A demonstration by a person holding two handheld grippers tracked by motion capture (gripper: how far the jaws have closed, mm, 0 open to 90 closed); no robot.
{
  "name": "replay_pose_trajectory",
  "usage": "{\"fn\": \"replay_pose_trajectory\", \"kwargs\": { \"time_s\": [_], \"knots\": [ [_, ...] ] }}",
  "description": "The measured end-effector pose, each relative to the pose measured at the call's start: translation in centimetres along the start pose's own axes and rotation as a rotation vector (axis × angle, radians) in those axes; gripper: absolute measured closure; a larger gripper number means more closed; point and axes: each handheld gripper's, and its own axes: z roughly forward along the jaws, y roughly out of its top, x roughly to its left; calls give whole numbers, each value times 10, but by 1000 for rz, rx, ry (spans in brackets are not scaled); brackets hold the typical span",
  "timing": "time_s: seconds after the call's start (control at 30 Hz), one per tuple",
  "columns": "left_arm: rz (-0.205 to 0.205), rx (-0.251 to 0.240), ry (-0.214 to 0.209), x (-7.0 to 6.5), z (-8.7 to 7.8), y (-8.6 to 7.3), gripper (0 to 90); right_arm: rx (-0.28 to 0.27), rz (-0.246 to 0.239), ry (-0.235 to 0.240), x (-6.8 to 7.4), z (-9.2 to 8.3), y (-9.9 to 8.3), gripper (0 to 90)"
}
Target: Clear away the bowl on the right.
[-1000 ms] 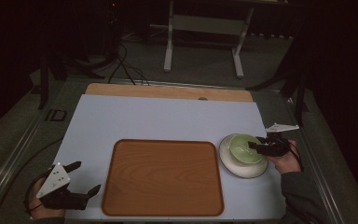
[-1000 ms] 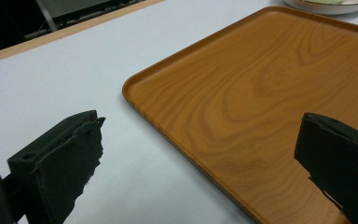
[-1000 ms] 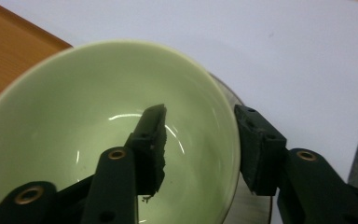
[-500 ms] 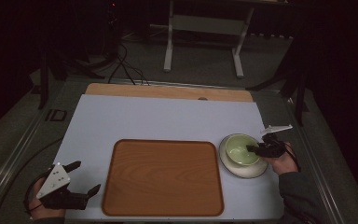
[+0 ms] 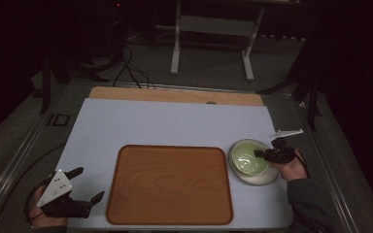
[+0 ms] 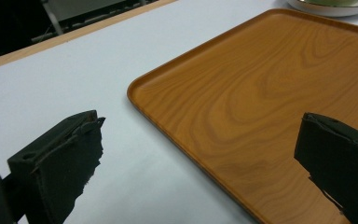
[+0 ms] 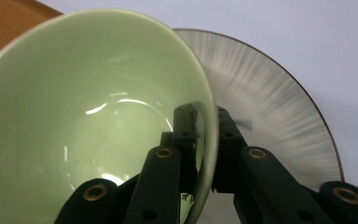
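- The green bowl [image 5: 247,159] sat on a grey plate [image 5: 260,177] near the right edge of the desk [image 5: 165,124], just beside the right side of the brown tray [image 5: 170,184].
- The right tongs [image 5: 261,154] had just been closing, and in the right gripper view they pinched the rim of the bowl [image 7: 88,116]. One jaw was inside the bowl and one was outside, so the thin wall sat between them.
- That pinch on the rim looked like a good way to lift the bowl, because the bowl was too wide to grab around.
- In that same view the bowl leaned a little over the plate [image 7: 270,107], so it may already have been tipping up off it.
- The left tongs [image 5: 85,187] waited near the front left corner of the desk, wide open with nothing between them.
- They pointed across the tray [image 6: 261,102], which had nothing on it. The bowl probably belonged there next, since the tray was so close.
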Motion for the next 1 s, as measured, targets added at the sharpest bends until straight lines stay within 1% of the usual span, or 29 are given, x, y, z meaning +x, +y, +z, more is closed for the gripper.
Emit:
{"fn": "replay_pose_trajectory", "kwargs": {
  "time_s": [0.1,0.27,0.37,0.73,0.87,1.0],
  "knots": [
    [1,2,0,0,0,0,9,0,-11,-7,2,-1,1,831],
    [-1,-1,1,0,0,0,9,-18,-24,-13,6,-8,4,826],
    [-1,-2,1,0,0,0,9,-21,-13,-1,7,-10,5,820],
    [-1,-5,9,1,-1,0,11,-40,-20,-11,12,-14,7,819],
    [-2,-7,8,1,-1,0,11,-50,-29,-11,14,-17,9,819],
    [-1,-7,9,1,-1,0,11,-64,-51,-6,18,-21,15,819]
  ]
}}
